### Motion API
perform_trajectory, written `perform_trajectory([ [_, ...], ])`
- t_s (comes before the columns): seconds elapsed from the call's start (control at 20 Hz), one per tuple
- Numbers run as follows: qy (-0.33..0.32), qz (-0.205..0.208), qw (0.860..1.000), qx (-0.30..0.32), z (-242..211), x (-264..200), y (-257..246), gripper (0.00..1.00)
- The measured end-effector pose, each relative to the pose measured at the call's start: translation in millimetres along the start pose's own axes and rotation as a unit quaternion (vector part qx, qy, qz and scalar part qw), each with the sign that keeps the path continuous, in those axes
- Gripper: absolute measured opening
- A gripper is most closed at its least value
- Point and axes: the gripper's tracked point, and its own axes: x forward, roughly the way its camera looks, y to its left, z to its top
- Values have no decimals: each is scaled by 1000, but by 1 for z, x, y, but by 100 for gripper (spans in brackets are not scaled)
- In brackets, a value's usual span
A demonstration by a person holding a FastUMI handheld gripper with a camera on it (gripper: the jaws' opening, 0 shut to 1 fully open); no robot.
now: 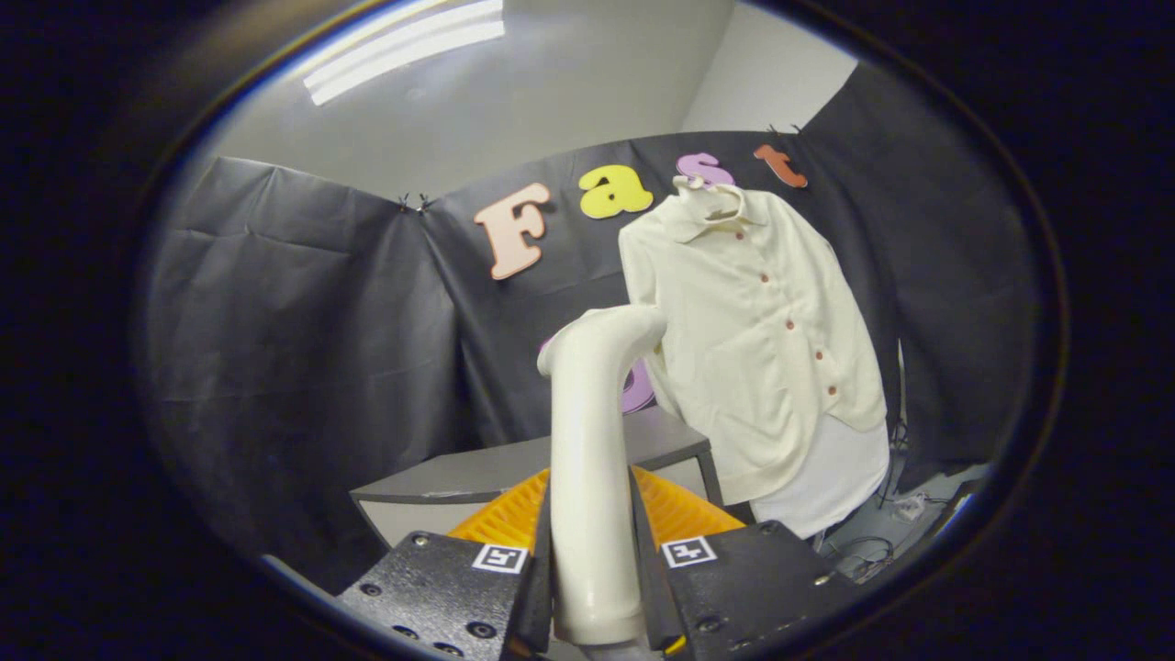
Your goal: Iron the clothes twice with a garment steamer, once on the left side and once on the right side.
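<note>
The tool [592,560] is clenched on the steamer [592,441], both fingers pressing its upright handle, the curved head rising ahead of them. Beyond the fingers a grey desk [477,477] stands. Farther off, a cream buttoned shirt [762,340] hangs on a hanger against the black cloth wall [303,349], just beside the steamer's head

Steamer [592,459] clamped between jaws, near shirt [762,340]
</note>
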Motion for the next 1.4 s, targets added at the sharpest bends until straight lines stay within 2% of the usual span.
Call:
perform_trajectory([
  [0.3,-17,4,995,-96,-10,-23,78,39],
  [0.6,12,21,997,-75,-43,-29,131,38],
  [0.8,-1,27,996,-90,-38,-35,160,37],
  [0.9,-10,24,993,-112,-35,-39,167,37],
  [1.15,-24,39,994,-97,-22,-48,184,37],
  [1.4,-24,32,993,-108,-19,-54,184,36],
])
